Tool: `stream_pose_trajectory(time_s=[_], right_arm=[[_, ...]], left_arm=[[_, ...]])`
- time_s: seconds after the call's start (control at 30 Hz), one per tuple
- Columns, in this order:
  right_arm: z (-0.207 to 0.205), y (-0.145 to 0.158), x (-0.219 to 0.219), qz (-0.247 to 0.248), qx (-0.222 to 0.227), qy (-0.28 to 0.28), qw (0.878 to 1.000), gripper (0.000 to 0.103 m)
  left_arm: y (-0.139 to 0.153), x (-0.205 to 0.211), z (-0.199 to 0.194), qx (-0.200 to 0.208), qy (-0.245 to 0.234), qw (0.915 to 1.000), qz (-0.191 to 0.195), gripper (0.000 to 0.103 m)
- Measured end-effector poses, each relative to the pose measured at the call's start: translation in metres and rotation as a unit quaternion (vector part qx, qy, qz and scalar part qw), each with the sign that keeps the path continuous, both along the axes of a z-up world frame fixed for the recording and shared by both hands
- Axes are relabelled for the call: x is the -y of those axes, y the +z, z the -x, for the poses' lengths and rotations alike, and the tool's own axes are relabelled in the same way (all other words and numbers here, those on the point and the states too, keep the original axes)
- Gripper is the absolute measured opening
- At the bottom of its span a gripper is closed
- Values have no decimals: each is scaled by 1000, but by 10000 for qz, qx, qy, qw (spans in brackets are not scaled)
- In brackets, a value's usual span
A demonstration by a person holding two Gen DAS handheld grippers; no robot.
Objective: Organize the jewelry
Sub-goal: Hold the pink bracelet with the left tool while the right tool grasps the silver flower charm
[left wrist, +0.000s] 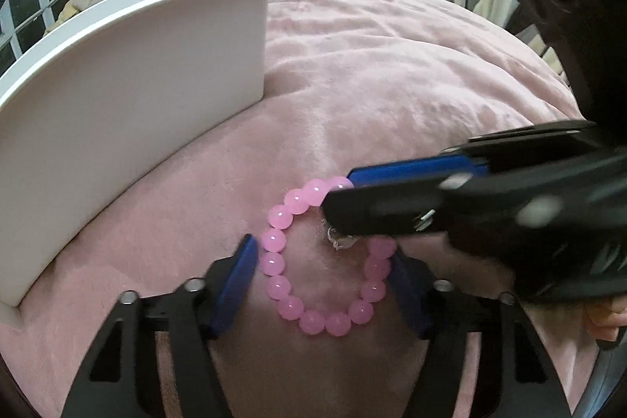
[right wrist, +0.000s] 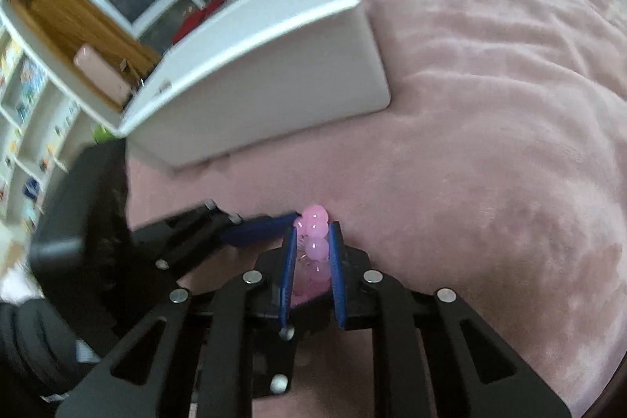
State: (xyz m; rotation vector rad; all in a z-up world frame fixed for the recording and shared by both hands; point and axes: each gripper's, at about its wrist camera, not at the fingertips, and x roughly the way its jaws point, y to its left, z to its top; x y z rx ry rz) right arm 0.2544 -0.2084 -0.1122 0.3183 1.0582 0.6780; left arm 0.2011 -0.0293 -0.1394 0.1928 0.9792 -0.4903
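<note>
Right gripper (right wrist: 312,241) pinches pink bead bracelet (left wrist: 327,257) on a plush pink blanket (left wrist: 392,65).

Its blue pads press beads at the loop's far edge. The left gripper's (left wrist: 325,285) fingers flank the loop, seemingly just touching, probably steadying it. The open white box (right wrist: 250,81), its likely destination, stands nearby.

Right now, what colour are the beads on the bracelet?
Translucent pink, all one shade. The bracelet shows best in the left wrist view.

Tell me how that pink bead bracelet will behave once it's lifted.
The pink bead bracelet is separate strung beads, so it will probably sag and swing. The glossy round beads may slip between the right gripper pads. Dropped, the soft pink blanket should stop it rolling.
</note>
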Motion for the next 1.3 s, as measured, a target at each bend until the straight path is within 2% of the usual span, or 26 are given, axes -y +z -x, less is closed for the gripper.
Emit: stream_pose_trajectory(time_s=[0.1,0.17,0.27,0.4,0.47,0.53,0.7,0.87,0.93,1.0,1.07,1.17,1.3], right_arm=[[-2,1,29,-613,-147,-359,9974,17],[-3,1,40,-961,-139,-538,9938,17],[-1,3,48,-1142,-113,-656,9912,17],[-1,3,34,-746,-139,-582,9954,17],[0,0,30,-310,-151,-538,9980,25],[3,-4,22,-2,-167,-414,9990,52],[11,-11,-3,724,-78,29,9973,65],[16,-15,-16,1136,169,271,9930,67],[19,-14,-22,1335,329,342,9899,60],[25,-12,-35,1667,805,582,9810,52],[33,-9,-56,2063,1342,900,9651,51],[33,-20,-71,2367,1557,950,9543,51],[31,-28,-73,2201,1482,998,9590,53]], left_arm=[[0,-7,-7,-136,189,9997,69,32],[0,-13,-15,-287,255,9990,244,32],[3,-15,-15,-305,258,9989,264,31],[7,-8,-6,-136,158,9998,24,31],[12,-11,-2,-140,138,9998,46,31],[19,-17,0,-122,209,9997,90,31],[29,-36,-2,-245,280,9986,388,30],[36,-47,3,-218,317,9983,445,30],[29,-49,-1,-297,357,9981,407,26],[23,-56,-4,-389,460,9975,369,19],[23,-66,-5,-404,588,9964,450,18],[26,-73,-6,-369,652,9962,452,18],[29,-77,-9,-368,695,9960,434,18]])
